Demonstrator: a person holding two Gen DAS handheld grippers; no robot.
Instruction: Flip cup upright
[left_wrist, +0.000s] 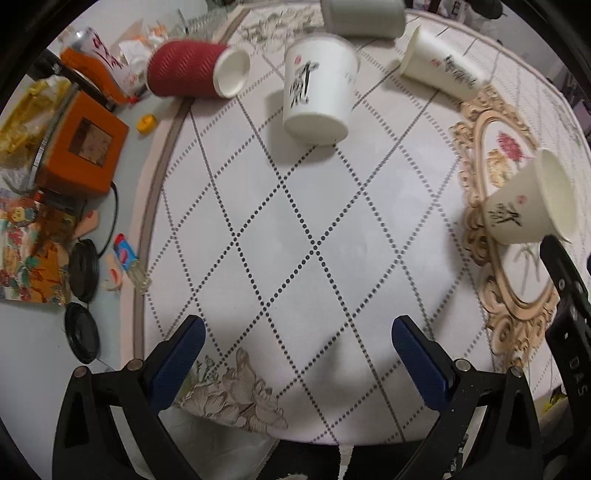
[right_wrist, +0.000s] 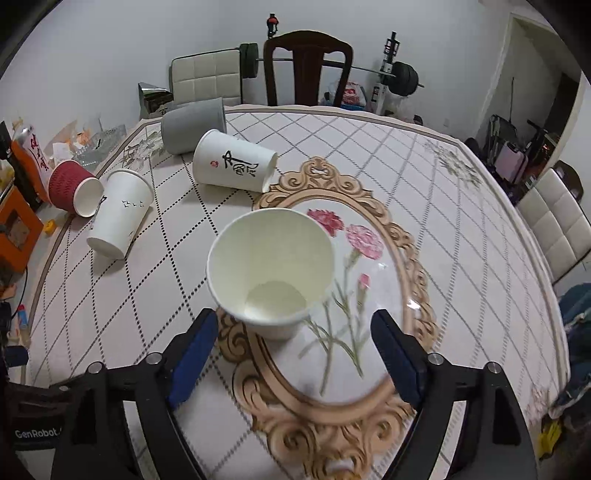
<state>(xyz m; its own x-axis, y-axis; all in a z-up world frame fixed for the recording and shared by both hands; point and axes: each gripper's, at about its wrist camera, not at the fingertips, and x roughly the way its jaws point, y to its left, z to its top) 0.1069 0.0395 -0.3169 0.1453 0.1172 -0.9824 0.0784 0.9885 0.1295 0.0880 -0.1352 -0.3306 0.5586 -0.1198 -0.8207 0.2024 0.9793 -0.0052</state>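
**Both grippers wide open, one cup upright**

Right gripper (right_wrist: 293, 345): jaws spread wide, gripping nothing. Upright white paper cup (right_wrist: 271, 269) stands just ahead, centre frame, on the patterned tablecloth (right_wrist: 424, 177). Upper left: four cups on their sides – white w/ calligraphy (right_wrist: 234, 164), plain white (right_wrist: 120, 214), red ribbed (right_wrist: 70, 188), grey (right_wrist: 192, 125). Left gripper (left_wrist: 297, 350): jaws wide, empty, over bare cloth at bottom of frame.

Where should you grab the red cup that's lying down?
Probably around the ribbed middle of the red cup, one finger on each side. It lies on its side near the table's edge, open mouth toward the white cup, so the open left gripper could come from above.
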